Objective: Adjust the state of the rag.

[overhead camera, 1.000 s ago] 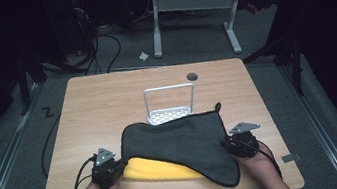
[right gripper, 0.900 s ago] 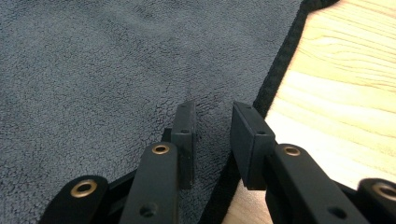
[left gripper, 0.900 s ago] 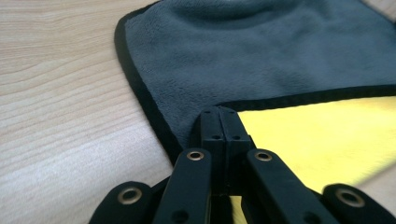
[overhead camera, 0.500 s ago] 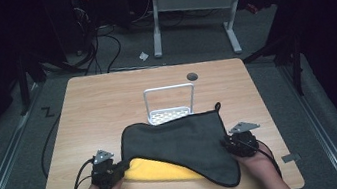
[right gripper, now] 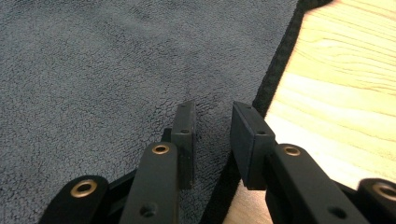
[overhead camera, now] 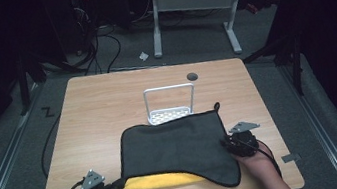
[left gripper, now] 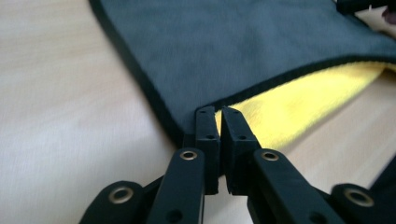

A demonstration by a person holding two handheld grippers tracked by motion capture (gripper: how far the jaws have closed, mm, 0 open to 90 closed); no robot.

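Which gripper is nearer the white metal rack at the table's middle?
Right. The right gripper sits close below the rack's right side; the left gripper is farther, near the table's front-left edge.

A dim lab or test room: grey carpeted floor point(overhead camera: 17, 147), tangled black cables point(overhead camera: 93, 45) at upper left, a white-legged desk point(overhead camera: 191, 7) behind the light wooden worktop point(overhead camera: 103, 109).

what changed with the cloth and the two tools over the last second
The left tool moved toward the near left table corner, pulling the cloth's near left corner out flat; its jaws have just opened slightly, with the cloth's edge between them. The right tool stayed at the cloth's right edge. The metal rack kept its place.
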